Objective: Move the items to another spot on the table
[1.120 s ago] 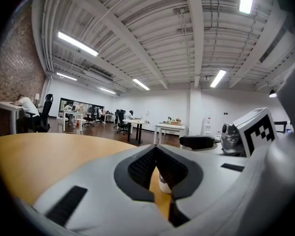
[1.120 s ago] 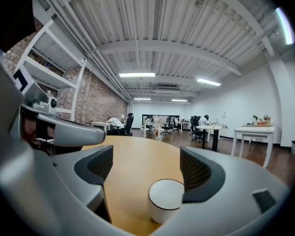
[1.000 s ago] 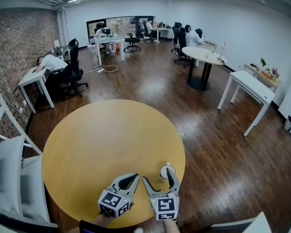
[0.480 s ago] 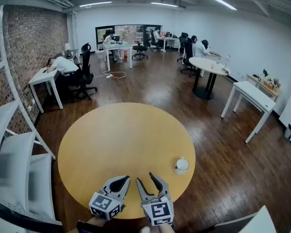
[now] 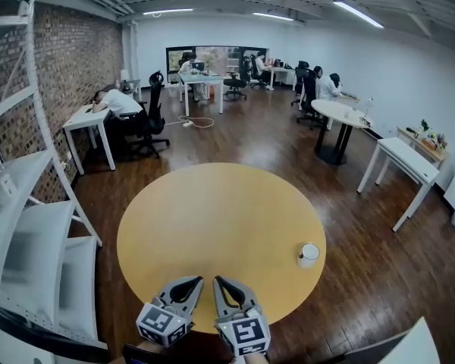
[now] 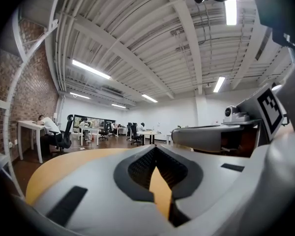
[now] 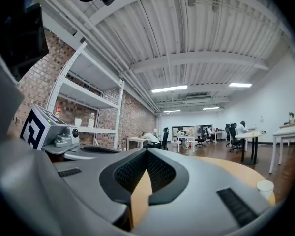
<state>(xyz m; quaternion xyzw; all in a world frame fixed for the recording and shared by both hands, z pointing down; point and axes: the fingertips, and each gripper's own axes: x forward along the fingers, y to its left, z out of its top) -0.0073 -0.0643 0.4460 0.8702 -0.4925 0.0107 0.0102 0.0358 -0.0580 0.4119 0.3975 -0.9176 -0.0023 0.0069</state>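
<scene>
A small white cup (image 5: pixel 309 255) stands upright near the right edge of the round yellow table (image 5: pixel 220 226); in the right gripper view the white cup (image 7: pixel 264 188) shows low at the right. Both grippers hover side by side over the table's near edge. My left gripper (image 5: pixel 195 282) is shut with nothing between its jaws. My right gripper (image 5: pixel 221 282) is shut and empty too, well to the left of the cup. In the left gripper view the left gripper (image 6: pixel 155 149) points level across the tabletop. The right gripper (image 7: pixel 146 152) in its own view does the same.
A white shelf rack (image 5: pixel 23 226) stands close to the table's left. Dark wood floor surrounds the table. A white desk (image 5: pixel 406 161) and another round table (image 5: pixel 340 112) stand at the right rear. People sit at desks far back.
My right gripper let go of the cup, drew back to the near edge and shut. The head view swung left, so the cup now lies further right of the grippers.
</scene>
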